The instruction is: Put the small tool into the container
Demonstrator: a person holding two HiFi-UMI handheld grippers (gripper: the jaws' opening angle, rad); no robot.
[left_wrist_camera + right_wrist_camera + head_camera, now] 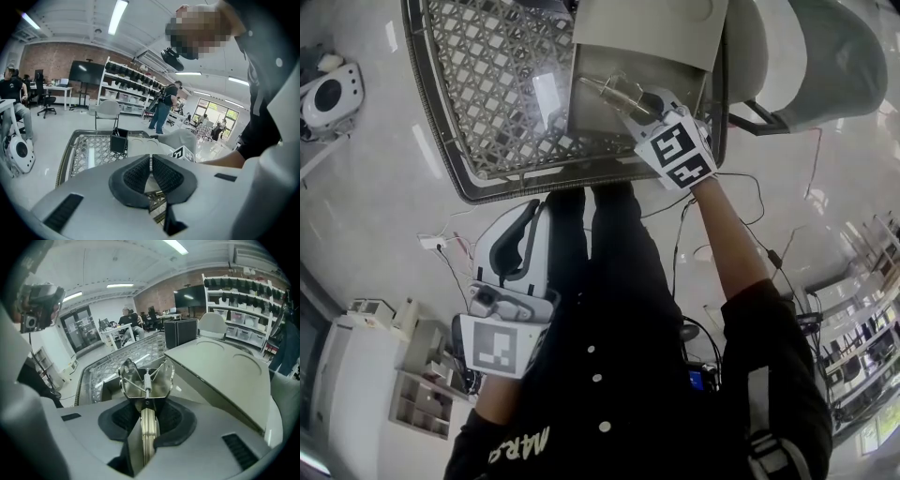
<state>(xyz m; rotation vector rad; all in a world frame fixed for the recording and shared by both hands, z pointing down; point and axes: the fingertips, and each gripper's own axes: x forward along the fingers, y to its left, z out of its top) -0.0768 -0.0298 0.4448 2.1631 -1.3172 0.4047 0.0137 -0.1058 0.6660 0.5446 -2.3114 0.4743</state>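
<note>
One small tool (145,380) in right gripper (146,420), one container (647,33)

The person wears a black button-front top (623,309) with small white buttons (597,379), pale lettering (520,442) too skewed to read, and a black sleeve (773,328) with perhaps a grey strap. The left gripper (528,211) and the right gripper (654,101) are white moulded shells with dark grey ribbed fingers (136,174). Each carries a cube of black-and-white square markers (680,150).

A white chair (107,110) stands before shelving (136,89); a person (162,108) stands nearby.
</note>
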